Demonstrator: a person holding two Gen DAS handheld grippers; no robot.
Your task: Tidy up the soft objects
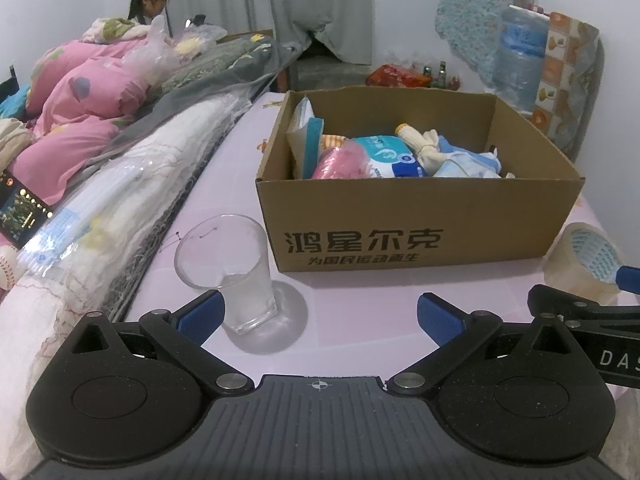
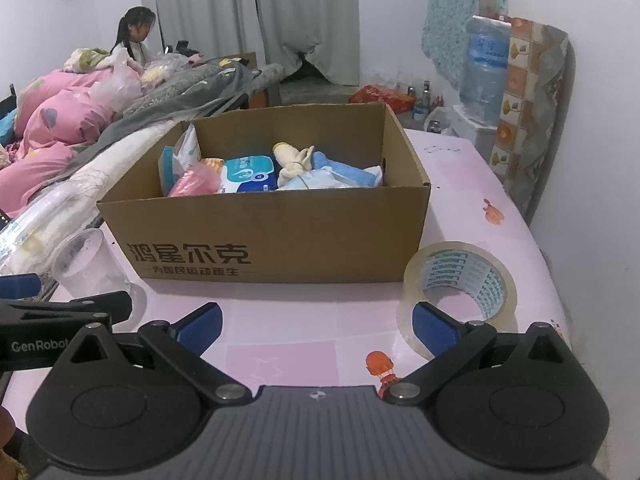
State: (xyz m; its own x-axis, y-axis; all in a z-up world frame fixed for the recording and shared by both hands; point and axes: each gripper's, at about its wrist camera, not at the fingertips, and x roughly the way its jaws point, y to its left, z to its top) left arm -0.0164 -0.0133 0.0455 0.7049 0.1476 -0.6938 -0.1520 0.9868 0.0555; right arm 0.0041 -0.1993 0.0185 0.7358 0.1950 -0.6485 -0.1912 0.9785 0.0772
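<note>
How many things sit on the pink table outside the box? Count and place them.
2. A clear plastic cup stands left of the cardboard box, and a roll of clear tape lies at its right front corner. Anything behind the box is hidden.

Both wrist views face the cardboard box (image 1: 416, 216) closely, side by side

The box (image 2: 280, 236) sits mid-desk (image 2: 460, 184) with soft packs (image 2: 248, 174) inside — a cup (image 1: 234, 276) at its front left, a tape roll (image 2: 460, 292) front right.
</note>
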